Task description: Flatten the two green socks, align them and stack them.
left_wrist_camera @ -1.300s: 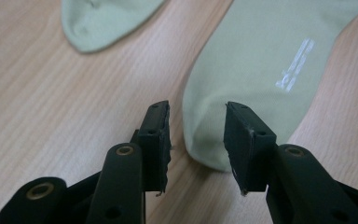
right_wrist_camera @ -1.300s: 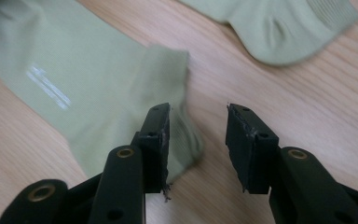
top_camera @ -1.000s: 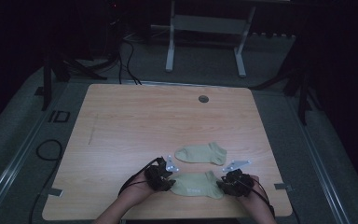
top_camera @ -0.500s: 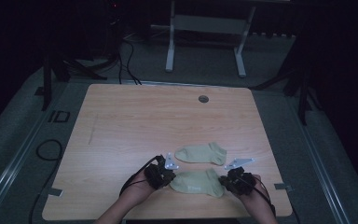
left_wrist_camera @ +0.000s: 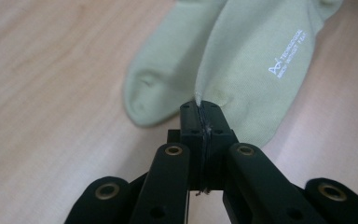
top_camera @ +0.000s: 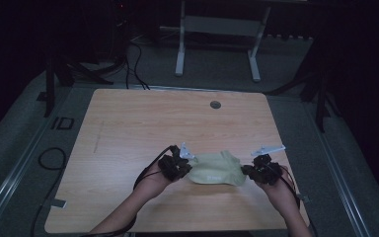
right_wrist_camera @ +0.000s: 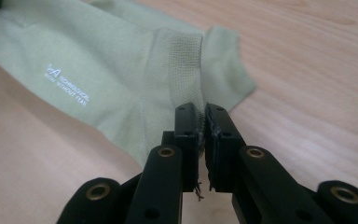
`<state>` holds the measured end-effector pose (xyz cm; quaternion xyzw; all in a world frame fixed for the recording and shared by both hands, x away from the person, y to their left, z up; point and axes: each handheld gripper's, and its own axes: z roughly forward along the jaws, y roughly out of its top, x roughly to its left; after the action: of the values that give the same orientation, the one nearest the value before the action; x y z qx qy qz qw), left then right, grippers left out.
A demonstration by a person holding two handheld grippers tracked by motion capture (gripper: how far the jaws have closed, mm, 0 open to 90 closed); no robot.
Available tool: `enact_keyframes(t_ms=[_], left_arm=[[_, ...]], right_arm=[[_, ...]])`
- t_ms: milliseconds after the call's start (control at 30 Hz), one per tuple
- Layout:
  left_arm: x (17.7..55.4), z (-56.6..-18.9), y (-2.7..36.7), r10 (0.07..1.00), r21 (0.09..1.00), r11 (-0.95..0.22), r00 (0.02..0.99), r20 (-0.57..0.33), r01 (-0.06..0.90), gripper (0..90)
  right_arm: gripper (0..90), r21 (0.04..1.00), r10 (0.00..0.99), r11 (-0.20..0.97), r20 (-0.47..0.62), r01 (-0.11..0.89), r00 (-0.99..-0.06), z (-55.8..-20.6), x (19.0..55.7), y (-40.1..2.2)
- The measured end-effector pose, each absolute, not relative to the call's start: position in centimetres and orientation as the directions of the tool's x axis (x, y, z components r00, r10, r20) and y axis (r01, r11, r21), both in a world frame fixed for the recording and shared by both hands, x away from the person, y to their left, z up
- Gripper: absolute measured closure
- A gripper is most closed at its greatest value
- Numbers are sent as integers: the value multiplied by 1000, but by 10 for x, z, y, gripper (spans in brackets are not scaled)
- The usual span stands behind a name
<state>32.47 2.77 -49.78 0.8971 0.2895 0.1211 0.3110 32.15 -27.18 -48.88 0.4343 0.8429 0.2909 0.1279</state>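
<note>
Socks, pale green, two pieces: the upper sock [top_camera: 216,170] lies stretched between your two tools at the near middle of the worktop [top_camera: 143,123], with white lettering on its near face; the lower sock [left_wrist_camera: 168,65] lies flat beneath it, its rounded toe showing to the left of the upper one in the left gripper view.

Left to right in the high view:

- Your left hand [top_camera: 153,180] and forearm enter from the bottom edge, with a black cable looping beside the wrist.
- Left hand-held gripper [top_camera: 177,165]: its jaws are pressed tight together on the toe edge of the upper sock, the fabric rising out from between the tips in the left gripper view. A grey plate sits on top.
- Upper sock: spans the gap between the tools, apparently over the lower sock, whose toe and cuff show past it in the gripper views.
- Right hand-held gripper [top_camera: 256,170]: its jaws are clamped on the ribbed cuff [right_wrist_camera: 186,70] of the upper sock, with only a thin slit between the tips and frayed threads there. The lower sock's cuff shows just behind.
- Your right hand [top_camera: 279,190] holds that tool near the worktop's right edge.

Also on the worktop: a round grommet [top_camera: 215,104] near the far edge, well apart from the socks.
</note>
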Motion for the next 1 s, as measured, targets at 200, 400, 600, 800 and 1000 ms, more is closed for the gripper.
enact_keyframes(t_ms=[200,400,600,800,1000], left_arm=[[345,-500,21,620,608,-644,783,58,465,890],[358,-505,20,632,587,-646,773,53,488,890],[370,-516,21,639,558,-653,768,44,512,889],[381,-527,19,643,526,-662,765,33,534,886],[388,-536,18,646,519,-656,763,12,548,882]], right_arm=[[840,582,820,447,37,679,-572,-490,347,-273],[840,559,827,442,49,702,-560,-491,365,-269],[839,528,833,437,69,728,-550,-500,380,-266],[839,486,832,451,76,748,-550,-514,388,-261],[832,470,837,449,77,760,-542,-523,395,-262]])
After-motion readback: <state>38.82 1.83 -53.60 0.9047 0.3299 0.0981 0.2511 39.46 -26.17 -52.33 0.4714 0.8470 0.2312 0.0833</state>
